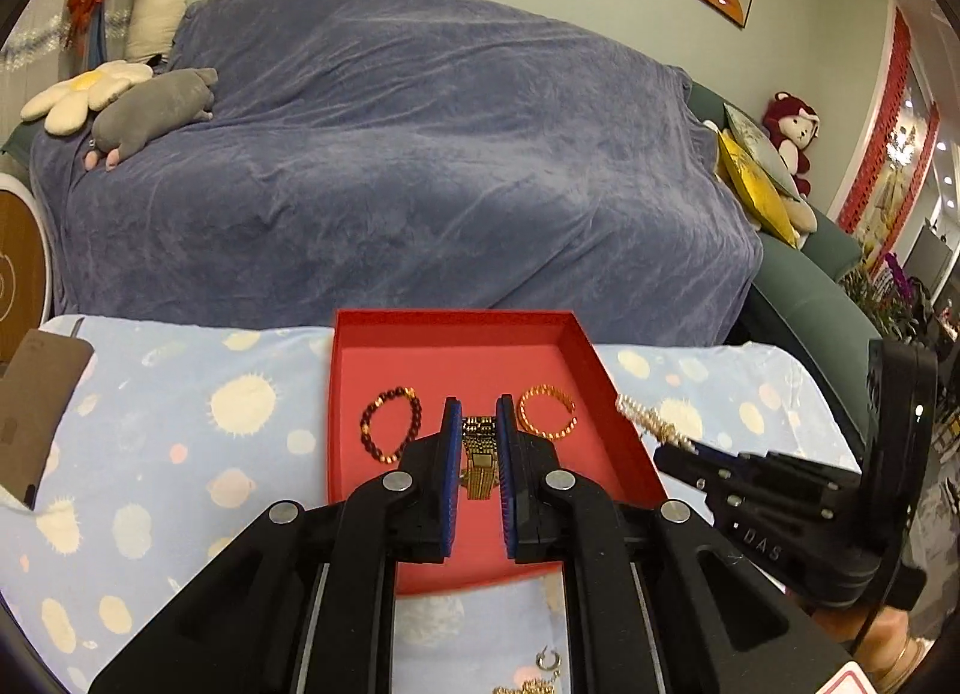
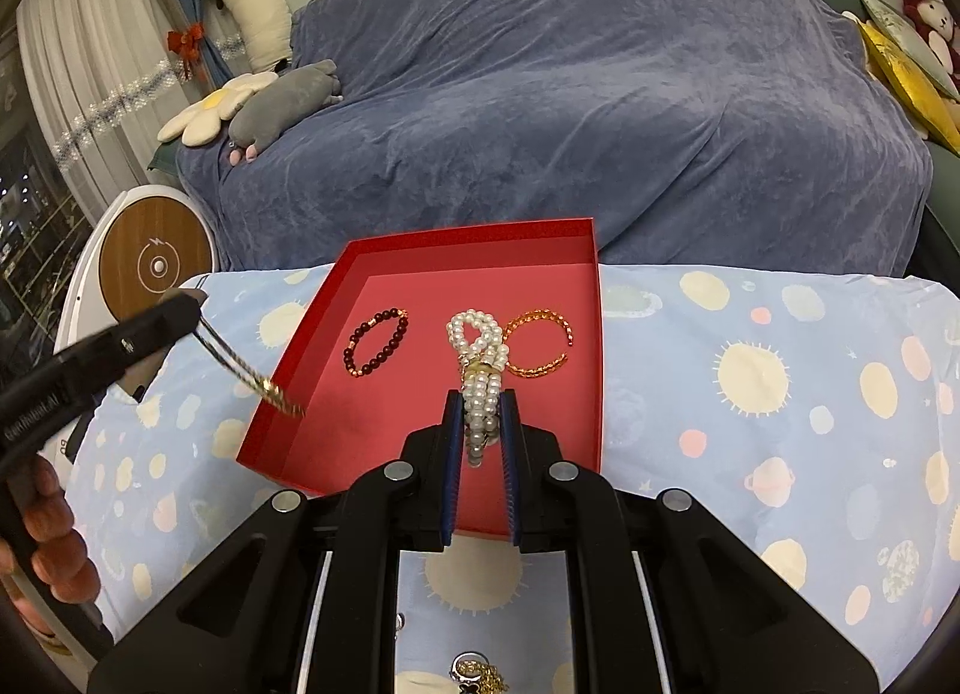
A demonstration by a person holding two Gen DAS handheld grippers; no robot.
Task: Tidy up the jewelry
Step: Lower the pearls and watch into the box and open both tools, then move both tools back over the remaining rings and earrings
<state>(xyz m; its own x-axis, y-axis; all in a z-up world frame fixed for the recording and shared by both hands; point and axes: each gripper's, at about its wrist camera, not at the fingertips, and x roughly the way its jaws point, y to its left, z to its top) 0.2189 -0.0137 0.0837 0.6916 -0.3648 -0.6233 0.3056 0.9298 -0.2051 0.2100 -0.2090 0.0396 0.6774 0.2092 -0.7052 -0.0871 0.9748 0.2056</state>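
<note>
Gold links of a watch-style bracelet (image 1: 478,457) hang pinched between the closed pads of the left gripper (image 1: 478,424), above the red tray (image 2: 543,232). Inside the tray lie a dark beaded bracelet (image 2: 376,341) at nine o'clock and a gold chain bangle (image 2: 540,343) at three o'clock. The right gripper (image 2: 482,412) is clamped on a pearl bracelet (image 2: 478,355) — over the tray's middle — on a blue patterned cloth (image 2: 780,394).

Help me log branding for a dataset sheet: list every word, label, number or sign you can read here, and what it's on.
"DAS": white letters on the right gripper body, seen from the left wrist.
White lettering on the left gripper body, seen from the right wrist: too blurred to read surely.
Lightning-bolt sign in a circle: on the round wooden disc.
No other text shows.
</note>
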